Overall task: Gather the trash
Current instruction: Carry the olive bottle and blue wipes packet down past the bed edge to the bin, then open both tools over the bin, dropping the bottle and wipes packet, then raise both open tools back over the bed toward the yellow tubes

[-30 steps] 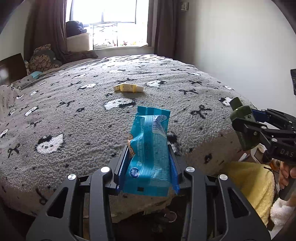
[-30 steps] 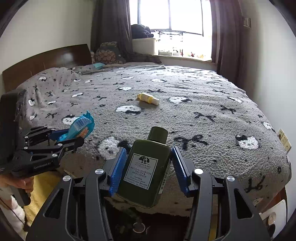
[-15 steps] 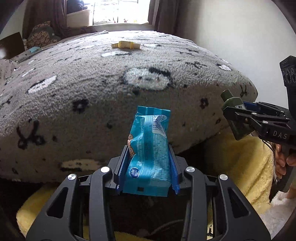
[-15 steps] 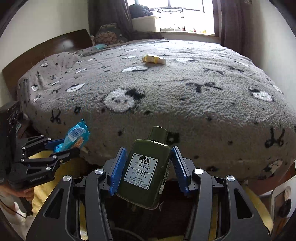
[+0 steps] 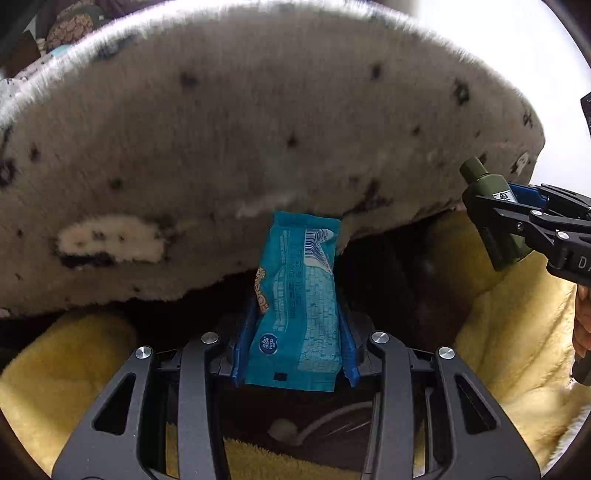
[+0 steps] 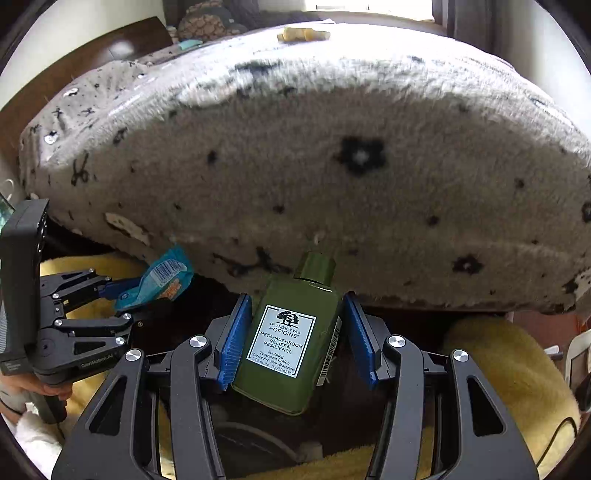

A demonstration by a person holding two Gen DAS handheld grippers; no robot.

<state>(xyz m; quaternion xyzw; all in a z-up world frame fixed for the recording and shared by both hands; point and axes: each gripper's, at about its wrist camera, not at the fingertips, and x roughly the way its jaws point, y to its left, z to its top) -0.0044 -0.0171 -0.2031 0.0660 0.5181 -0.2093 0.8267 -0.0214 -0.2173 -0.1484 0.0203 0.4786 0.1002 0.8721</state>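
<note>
My left gripper (image 5: 293, 332) is shut on a blue snack wrapper (image 5: 299, 295), which stands up between the blue pads. A dark green lotion bottle (image 6: 291, 343) with a white label is clamped in my right gripper (image 6: 295, 336). Both grippers hang low in front of the bed's side, tilted downward. In the left wrist view the right gripper (image 5: 517, 218) and its green bottle (image 5: 491, 214) show at the right edge. The right wrist view has the left gripper (image 6: 122, 295) with the wrapper (image 6: 162, 277) at its left. A dim round rim (image 6: 251, 443) lies below the right gripper.
The bed with its grey patterned fleece blanket (image 6: 332, 147) fills the view ahead. A small yellow item (image 6: 303, 35) lies on top of the bed, far back. A yellow fluffy rug (image 5: 517, 332) covers the floor on both sides. White cable and small round piece (image 5: 284, 428) lie below.
Both grippers have dropped from above the bed top to below its edge and tilted further down. The bed's side and yellow rug now fill the views. Grips on wrapper and bottle are unchanged.
</note>
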